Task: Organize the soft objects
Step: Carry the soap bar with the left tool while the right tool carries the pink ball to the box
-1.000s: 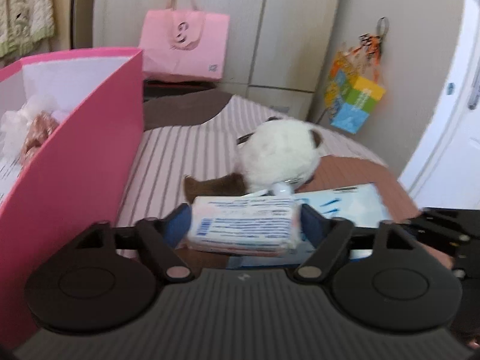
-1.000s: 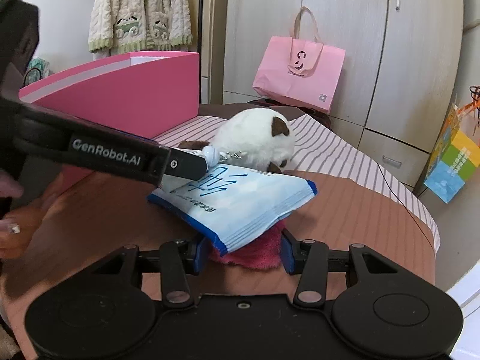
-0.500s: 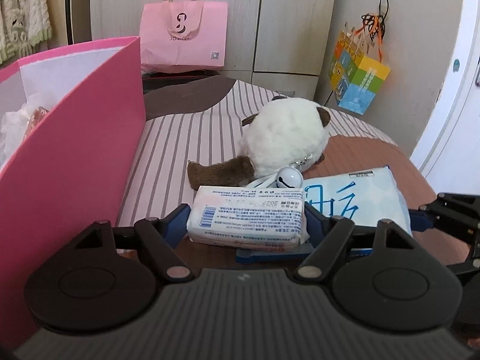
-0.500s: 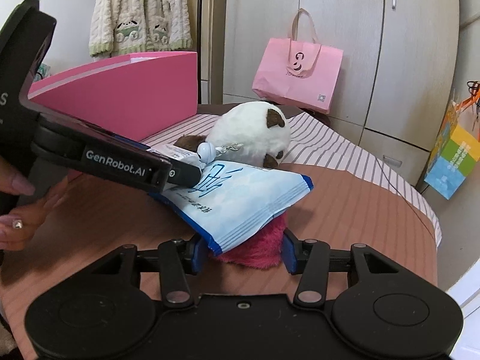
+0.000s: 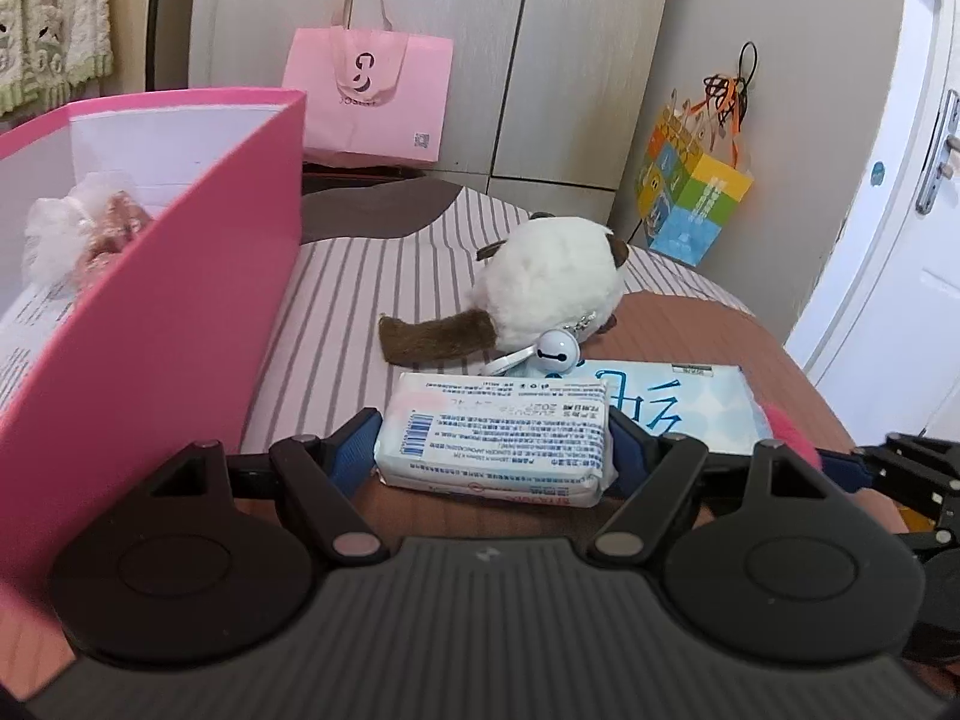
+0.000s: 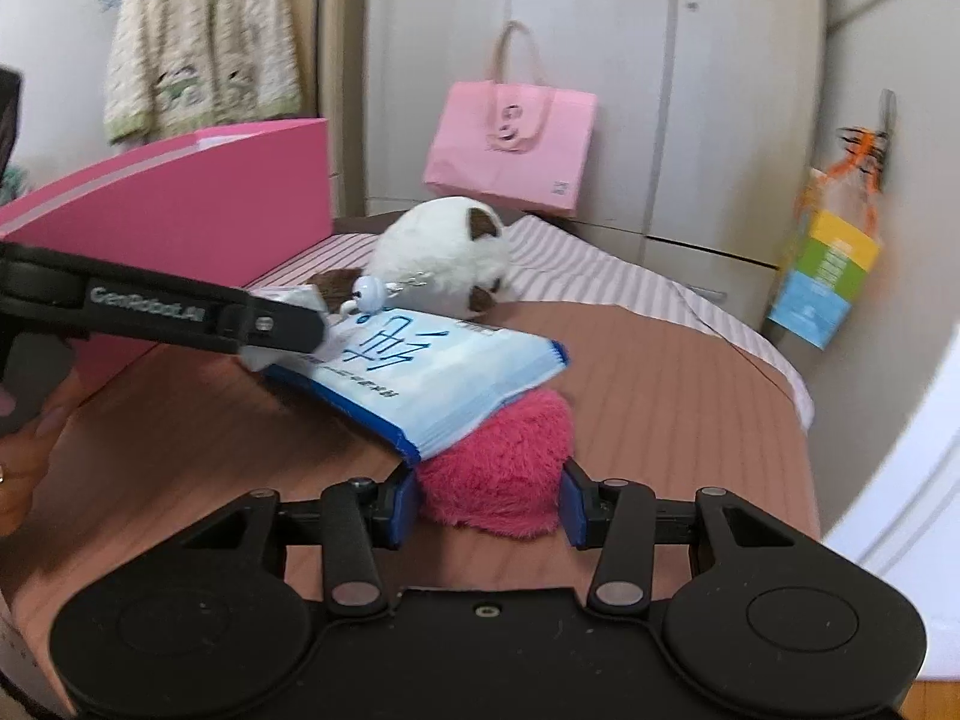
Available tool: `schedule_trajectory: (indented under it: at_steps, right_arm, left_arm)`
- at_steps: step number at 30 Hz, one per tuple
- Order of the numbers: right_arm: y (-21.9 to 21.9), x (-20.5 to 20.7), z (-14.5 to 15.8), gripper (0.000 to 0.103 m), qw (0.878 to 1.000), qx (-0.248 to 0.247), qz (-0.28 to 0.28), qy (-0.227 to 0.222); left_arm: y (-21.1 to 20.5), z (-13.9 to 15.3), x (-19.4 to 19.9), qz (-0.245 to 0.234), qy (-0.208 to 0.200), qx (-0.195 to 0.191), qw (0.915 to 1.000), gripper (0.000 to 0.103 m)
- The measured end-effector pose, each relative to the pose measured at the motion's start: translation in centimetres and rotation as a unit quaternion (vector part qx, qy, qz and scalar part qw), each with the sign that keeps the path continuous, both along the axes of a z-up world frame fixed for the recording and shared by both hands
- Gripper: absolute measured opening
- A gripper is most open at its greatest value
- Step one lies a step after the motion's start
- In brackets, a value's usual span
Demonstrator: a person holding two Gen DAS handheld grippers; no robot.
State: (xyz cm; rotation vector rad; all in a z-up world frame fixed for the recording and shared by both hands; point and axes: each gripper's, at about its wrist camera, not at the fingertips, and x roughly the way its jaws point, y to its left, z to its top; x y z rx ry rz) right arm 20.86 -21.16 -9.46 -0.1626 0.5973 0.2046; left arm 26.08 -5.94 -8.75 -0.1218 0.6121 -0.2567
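- My left gripper point(image 5: 495, 450) clamps the white tissue pack point(image 5: 495, 438); right gripper point(image 6: 486, 507) clamps the pink plush point(image 6: 498, 474).
- Both over the brown bed point(image 6: 660, 396), pink box point(image 5: 150, 324) along its left edge.

Two claws are counted: the left claw point(image 5: 495, 450) at the lower centre of its own view, and the right claw point(image 6: 487, 507) low in the other. One white tissue pack point(image 5: 495, 441) and one blue-and-white packet point(image 5: 678, 405) are seen mid-frame. One pink fluffy item point(image 6: 498, 468), one white plush toy point(image 5: 549, 294) and one small white bell charm point(image 5: 555, 355) are counted. One pink box point(image 5: 156, 324) is seen at the left; perhaps one wrapped item point(image 5: 84, 234) lies inside, though the view there is poor. One pink paper bag point(image 5: 369, 99) and one multicoloured bag point(image 5: 690, 204) are seen in the upper half.
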Motion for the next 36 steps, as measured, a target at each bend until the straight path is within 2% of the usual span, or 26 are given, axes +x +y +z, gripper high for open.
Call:
schedule_trajectory:
  at_steps: [4,11,16,20,27,30,36]
  right_arm:
    - [0.4,-2.2,-0.2,0.050,0.998,-0.027,-0.040,-0.034]
    - [-0.6,-5.1,0.4,0.050,0.995,0.009,-0.084,-0.048]
    - [-0.1,-6.9,0.9,0.050,0.995,0.039,-0.087,-0.043]
    - [0.6,-7.5,2.1,0.051,0.995,0.080,-0.056,-0.038]
    - [2.0,-8.1,3.1,0.051,0.994,0.109,0.003,0.005]
    - [3.4,-9.1,3.4,0.051,0.995,0.101,0.027,0.007]
    - [6.4,-10.5,5.0,0.051,0.994,0.051,0.095,0.016]
  left_arm:
    - [0.8,0.7,-2.0,0.000,-0.013,-0.013,0.9998,0.076]
    - [1.2,2.6,-6.3,-0.035,-0.043,-0.011,0.9984,0.076]
    - [1.8,3.0,-8.6,-0.045,-0.039,-0.001,0.9982,0.076]
    - [2.9,3.5,-9.9,-0.069,-0.012,-0.001,0.9976,0.076]
    - [5.6,4.1,-12.2,-0.067,-0.006,0.016,0.9976,0.076]
    - [7.0,4.2,-13.1,-0.069,0.009,0.016,0.9975,0.076]
    - [10.0,5.6,-14.8,-0.064,0.029,0.053,0.9962,0.076]
